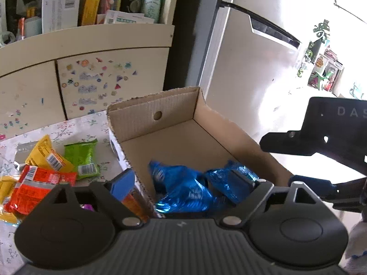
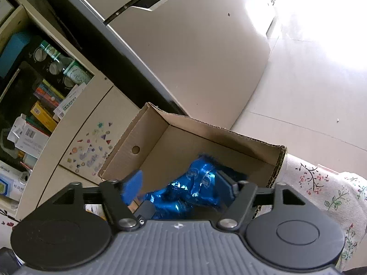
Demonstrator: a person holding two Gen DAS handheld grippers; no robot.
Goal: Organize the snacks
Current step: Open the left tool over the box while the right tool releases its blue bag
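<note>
The cardboard box (image 1: 181,135) stands open on the table (image 1: 75,126), which wears a flowered cloth, and everything here is told from that box. To the left of the box, on the cloth, a pile of snack packets lies: a yellow packet (image 1: 43,153), red packets (image 1: 39,183) in front of it, and a green packet (image 1: 83,158) nearest to the box wall. Behind the box on the left stands a cream cabinet (image 1: 91,68) with small stickers on its door and cartons on its top. Inside the box, at the near end, the blue foil packets (image 1: 183,188) lie in a loose heap on the cardboard bottom; the far half of the box is bare. The left gripper (image 1: 185,181) hangs over this near end with its jaws apart: its left blue pad (image 1: 122,183) is outside the left wall of the box, and the other one is over the heap, pressing on nothing. In the right wrist view, the right gripper (image 2: 181,188) is also over the near end of the box (image 2: 192,139), jaws apart, with the blue foil packets (image 2: 192,188) between them; the pads do not clamp them. To the right of the box is a pale floor (image 1: 263,68).
</note>
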